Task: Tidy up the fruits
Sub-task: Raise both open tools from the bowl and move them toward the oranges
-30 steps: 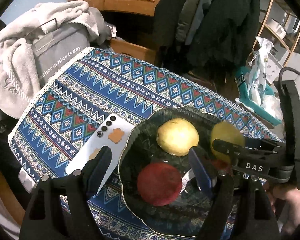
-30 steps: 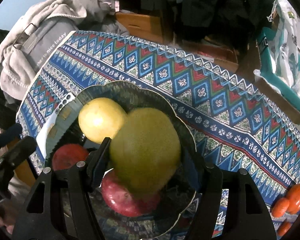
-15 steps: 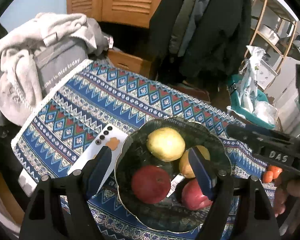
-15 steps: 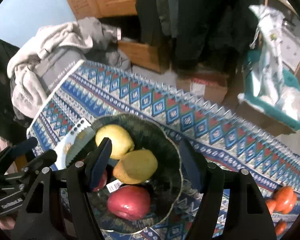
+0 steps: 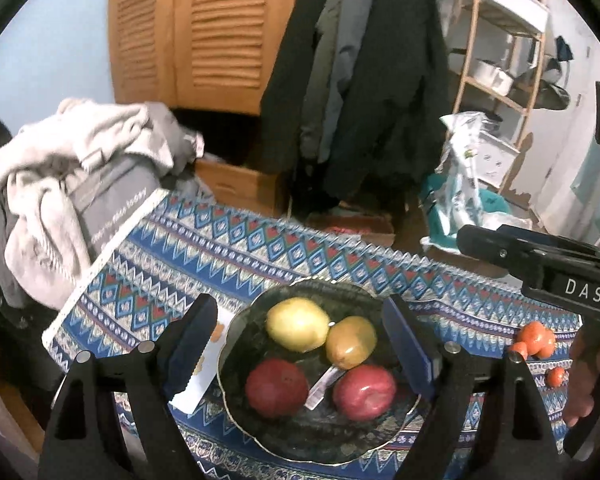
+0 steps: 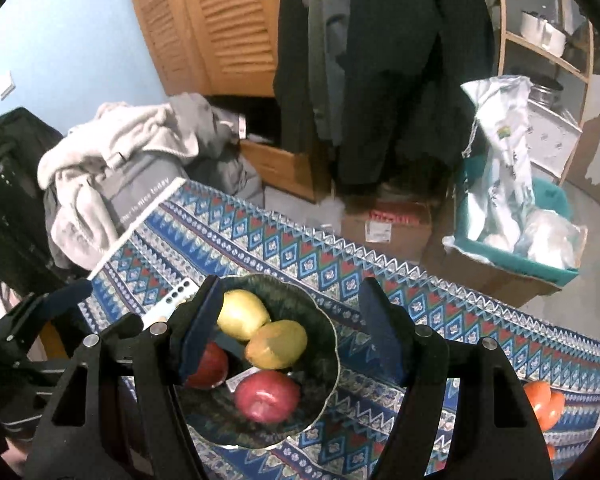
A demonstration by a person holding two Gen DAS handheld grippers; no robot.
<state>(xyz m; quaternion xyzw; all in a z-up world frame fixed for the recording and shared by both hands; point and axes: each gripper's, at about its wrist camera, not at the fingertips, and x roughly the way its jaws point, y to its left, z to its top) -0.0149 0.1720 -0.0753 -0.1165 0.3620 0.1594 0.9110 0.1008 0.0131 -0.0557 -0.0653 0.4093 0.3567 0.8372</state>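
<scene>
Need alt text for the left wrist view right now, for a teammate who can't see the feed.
A dark green plate on a blue patterned tablecloth holds four fruits: a yellow apple, a yellow-brown pear and two red apples. The open left gripper frames it, empty. The right gripper sits at right, above small orange fruits.

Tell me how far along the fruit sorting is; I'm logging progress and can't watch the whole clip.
Four fruits already sit in the dark bowl: a yellow apple, a yellow-green pear and two red apples. Nothing is in hand: the left gripper and right gripper are both open and empty above the bowl. Left to do: the small orange fruits out on the tablecloth.
</scene>
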